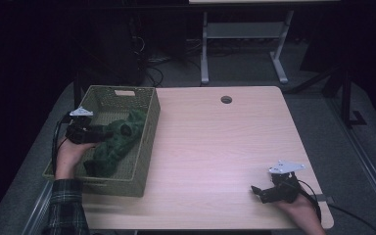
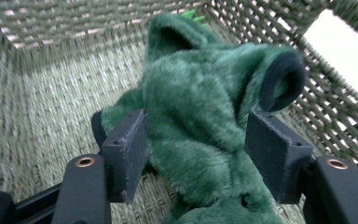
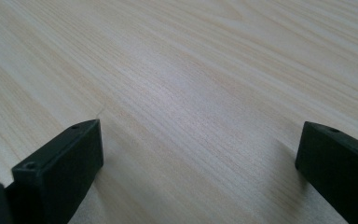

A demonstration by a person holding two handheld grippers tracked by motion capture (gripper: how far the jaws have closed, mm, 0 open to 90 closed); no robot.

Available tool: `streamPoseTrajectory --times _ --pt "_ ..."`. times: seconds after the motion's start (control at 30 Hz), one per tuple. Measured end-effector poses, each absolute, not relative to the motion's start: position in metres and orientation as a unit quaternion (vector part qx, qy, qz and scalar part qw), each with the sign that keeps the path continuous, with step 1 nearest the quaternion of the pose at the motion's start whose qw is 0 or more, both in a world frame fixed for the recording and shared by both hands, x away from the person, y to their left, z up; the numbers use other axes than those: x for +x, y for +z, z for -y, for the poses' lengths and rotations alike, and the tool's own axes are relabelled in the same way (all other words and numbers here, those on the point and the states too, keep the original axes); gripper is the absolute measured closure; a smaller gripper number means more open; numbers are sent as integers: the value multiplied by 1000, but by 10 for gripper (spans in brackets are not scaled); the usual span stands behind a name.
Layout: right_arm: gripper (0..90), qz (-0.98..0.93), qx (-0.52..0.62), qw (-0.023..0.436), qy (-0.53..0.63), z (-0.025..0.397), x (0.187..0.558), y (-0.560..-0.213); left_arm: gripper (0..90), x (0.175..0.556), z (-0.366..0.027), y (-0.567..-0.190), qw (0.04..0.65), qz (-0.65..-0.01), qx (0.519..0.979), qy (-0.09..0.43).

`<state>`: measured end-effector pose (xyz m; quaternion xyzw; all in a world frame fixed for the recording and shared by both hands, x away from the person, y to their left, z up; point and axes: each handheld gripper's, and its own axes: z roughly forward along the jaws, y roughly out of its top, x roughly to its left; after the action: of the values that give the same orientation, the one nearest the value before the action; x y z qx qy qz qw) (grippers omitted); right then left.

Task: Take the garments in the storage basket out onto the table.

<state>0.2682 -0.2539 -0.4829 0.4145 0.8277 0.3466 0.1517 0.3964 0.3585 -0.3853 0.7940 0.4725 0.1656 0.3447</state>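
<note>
A green plush toy (image 1: 120,142) lies lengthwise in a woven olive basket (image 1: 144,166) on the left side of the table. My left gripper (image 1: 104,131) reaches into the basket from its left side. In the left gripper view its jaws press on both sides of the plush toy (image 2: 200,84), so this gripper (image 2: 198,149) is shut on the fur, with the basket's woven wall (image 2: 51,93) behind. My right gripper (image 1: 257,191) rests low near the table's front right edge. In the right gripper view it (image 3: 198,154) stands open over bare wood.
The light wooden table (image 1: 215,142) has a round cable hole (image 1: 226,99) near its far edge. Beyond it stand the white legs of another table (image 1: 204,54) and cables on a dark floor. The basket's far corner reaches the table's left edge.
</note>
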Motion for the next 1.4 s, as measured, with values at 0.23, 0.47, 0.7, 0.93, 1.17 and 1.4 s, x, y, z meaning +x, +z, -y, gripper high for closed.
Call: streamPoseTrajectory --times 0.23,0.47,0.7,0.93,1.17,1.4 --pt "5 -828 415 152 346 254 268 -483 372 401 -356 -398 316 -483 803 151" --pt "5 -828 415 152 347 254 268 -483 370 404 -353 -406 295 -494 808 131" --pt "5 -828 415 152 347 254 268 -483 447 405 -352 -410 285 -494 815 104" --pt "4 -828 415 152 347 254 268 -483 721 404 -352 -408 285 -493 818 79" --pt "5 -828 415 152 347 254 268 -483 791 402 -350 -398 305 -485 816 79" --pt "5 -828 415 152 347 254 268 -483 810 398 -345 -381 342 -472 808 83"
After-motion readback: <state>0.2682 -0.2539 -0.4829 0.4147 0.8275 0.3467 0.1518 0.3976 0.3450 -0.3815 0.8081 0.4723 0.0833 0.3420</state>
